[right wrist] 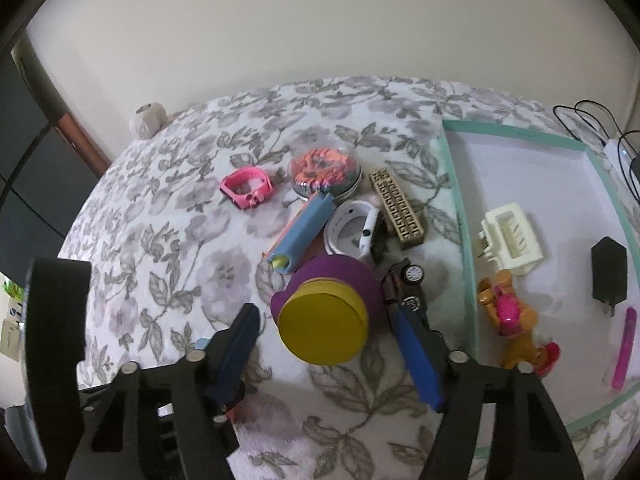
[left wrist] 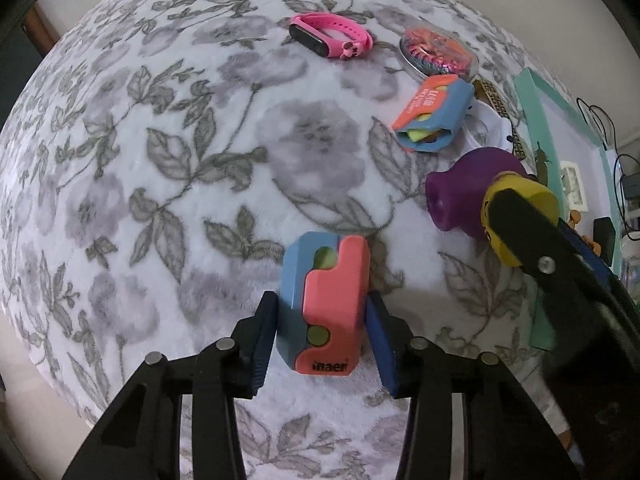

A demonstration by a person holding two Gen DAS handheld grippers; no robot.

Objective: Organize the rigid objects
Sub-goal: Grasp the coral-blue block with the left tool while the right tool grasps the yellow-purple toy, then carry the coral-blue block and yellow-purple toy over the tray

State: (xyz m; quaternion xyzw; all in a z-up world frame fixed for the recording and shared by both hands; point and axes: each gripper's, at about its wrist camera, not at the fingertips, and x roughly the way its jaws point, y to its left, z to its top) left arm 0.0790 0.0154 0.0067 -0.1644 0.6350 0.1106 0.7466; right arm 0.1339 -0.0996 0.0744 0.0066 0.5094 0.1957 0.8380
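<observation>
Left wrist view, blanket [left wrist: 168, 168]: grey floral print, covers the whole surface under everything.
Tray [right wrist: 520, 168]: teal rim, white floor, at the right edge of the blanket; holds a cream clip [right wrist: 510, 238], a black plug [right wrist: 609, 276] and a toy figure [right wrist: 514, 316].
Purple toy [right wrist: 340, 292]: purple body, flat yellow disc facing the camera, lying on the blanket just left of the tray.
Right gripper [right wrist: 326, 344]: jaws apart, one on each side of the purple toy, no clear contact.
Block [left wrist: 324, 304]: blue and coral interlocking halves, green dot, dark lettering at its near end, on the blanket.
Left gripper [left wrist: 322, 344]: jaws apart, flanking the block's near end.
Pink watch [left wrist: 332, 38]: far off, by a round tin [left wrist: 438, 54].
</observation>
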